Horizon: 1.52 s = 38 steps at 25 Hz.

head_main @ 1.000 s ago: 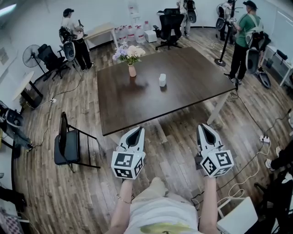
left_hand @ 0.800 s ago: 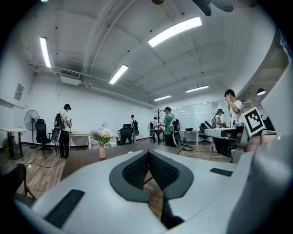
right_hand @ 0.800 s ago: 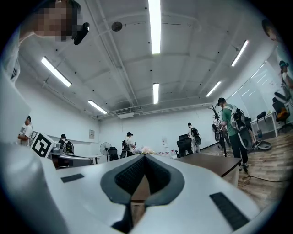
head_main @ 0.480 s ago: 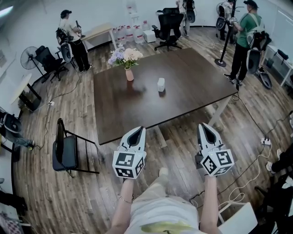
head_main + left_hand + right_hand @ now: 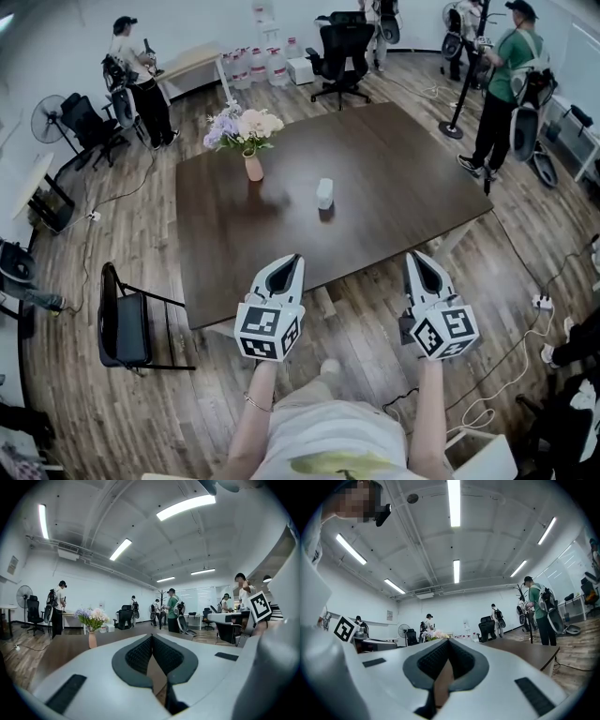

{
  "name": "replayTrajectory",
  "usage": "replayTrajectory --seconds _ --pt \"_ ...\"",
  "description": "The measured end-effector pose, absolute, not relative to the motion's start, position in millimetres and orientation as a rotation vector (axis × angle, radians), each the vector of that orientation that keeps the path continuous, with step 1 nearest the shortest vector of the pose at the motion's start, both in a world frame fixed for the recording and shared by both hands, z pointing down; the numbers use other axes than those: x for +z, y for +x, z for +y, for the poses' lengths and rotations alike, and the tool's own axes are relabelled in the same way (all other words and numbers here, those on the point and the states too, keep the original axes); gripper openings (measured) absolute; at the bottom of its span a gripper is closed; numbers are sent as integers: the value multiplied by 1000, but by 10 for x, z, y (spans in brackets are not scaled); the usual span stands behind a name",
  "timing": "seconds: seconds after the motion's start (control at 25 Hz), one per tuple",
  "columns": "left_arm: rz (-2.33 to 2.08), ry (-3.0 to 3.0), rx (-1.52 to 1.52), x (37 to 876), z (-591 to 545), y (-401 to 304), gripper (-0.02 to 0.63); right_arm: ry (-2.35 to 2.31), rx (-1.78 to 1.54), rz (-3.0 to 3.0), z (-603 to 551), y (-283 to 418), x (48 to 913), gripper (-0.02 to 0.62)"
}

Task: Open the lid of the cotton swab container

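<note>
A small white cotton swab container stands upright near the middle of the dark brown table. My left gripper is held short of the table's near edge, shut and empty. My right gripper hovers over the floor by the table's near right corner, also shut with nothing in it. Both sit well short of the container. In the left gripper view the left gripper shows its pads pressed together. In the right gripper view the right gripper looks the same. The container is hidden in both gripper views.
A pink vase of flowers stands on the table's far left. A black chair sits left of the table, a power strip and cables lie on the floor at right. Several people stand round the room, one in green at the far right.
The table, the vase and the container have come nearer and shifted a little left in the head view. Both grippers keep their pose and stay shut.
</note>
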<state>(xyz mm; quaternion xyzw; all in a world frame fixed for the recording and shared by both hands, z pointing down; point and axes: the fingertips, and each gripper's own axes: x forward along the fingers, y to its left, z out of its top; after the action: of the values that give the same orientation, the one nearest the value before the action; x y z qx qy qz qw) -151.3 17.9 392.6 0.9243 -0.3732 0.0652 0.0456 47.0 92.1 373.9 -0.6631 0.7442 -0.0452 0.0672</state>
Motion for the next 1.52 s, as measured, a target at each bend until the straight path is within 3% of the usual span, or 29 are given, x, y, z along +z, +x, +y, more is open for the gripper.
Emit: replayTrajectory --seconds 0.76,1.52 --pt "-1164 2773 254 4170 -695 -1023 23 -1955 -218 2290 -138 970 3986 21" --pt "-1528 2512 289 4531 -1945 -395 24 -1594 -304 2669 -1973 1471 4184 21"
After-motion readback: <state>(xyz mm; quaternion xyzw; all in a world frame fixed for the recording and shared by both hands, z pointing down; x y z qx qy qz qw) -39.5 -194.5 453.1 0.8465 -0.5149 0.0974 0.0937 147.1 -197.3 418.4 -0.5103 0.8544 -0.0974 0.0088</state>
